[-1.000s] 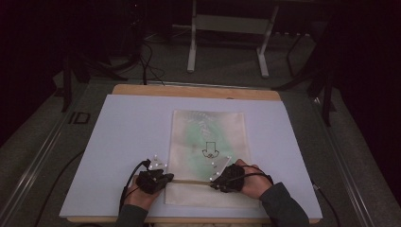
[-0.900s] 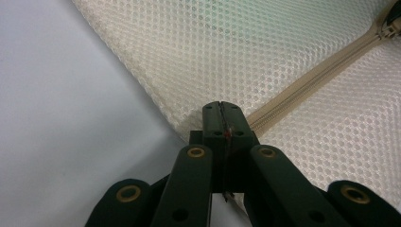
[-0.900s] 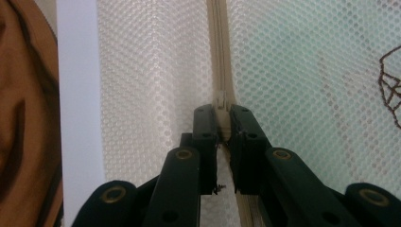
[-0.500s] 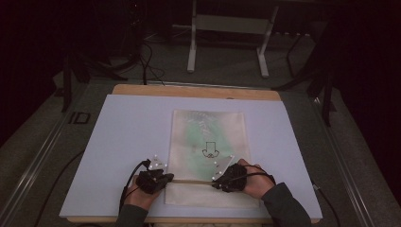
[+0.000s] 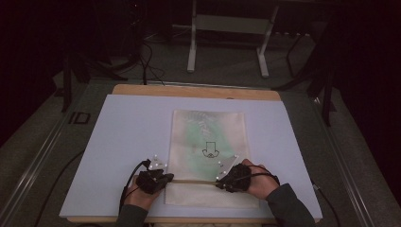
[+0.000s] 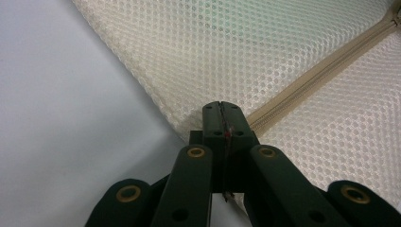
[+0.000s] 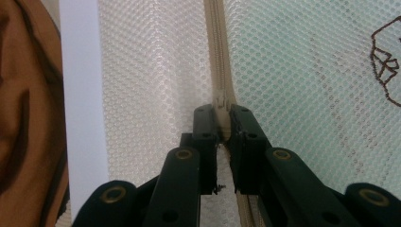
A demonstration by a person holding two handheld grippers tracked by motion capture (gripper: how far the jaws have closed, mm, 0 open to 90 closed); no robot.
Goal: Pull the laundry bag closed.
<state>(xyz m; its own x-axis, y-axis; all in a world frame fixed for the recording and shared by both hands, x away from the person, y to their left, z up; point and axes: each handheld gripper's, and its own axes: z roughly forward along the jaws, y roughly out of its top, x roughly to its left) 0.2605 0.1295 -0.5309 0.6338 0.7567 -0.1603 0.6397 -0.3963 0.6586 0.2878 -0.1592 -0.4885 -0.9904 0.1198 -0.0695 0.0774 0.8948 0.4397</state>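
A flat cream mesh zip bag with something pale green inside lies at the middle of the white board, its long axis running from 6 o'clock to 12 o'clock in the high view. A small dark arrow-like mark printed on it points toward 6 o'clock. Its beige zipper crosses the near end from 9 o'clock to 3 o'clock.

The left gripper sits at the zipper's 9 o'clock end, its 2 black jaws pressed together on the bag's edge. The right gripper is at the 3 o'clock end, jaws narrow and pinching the zipper's slider. The board lies on a wooden table, its edge showing at 12 o'clock.
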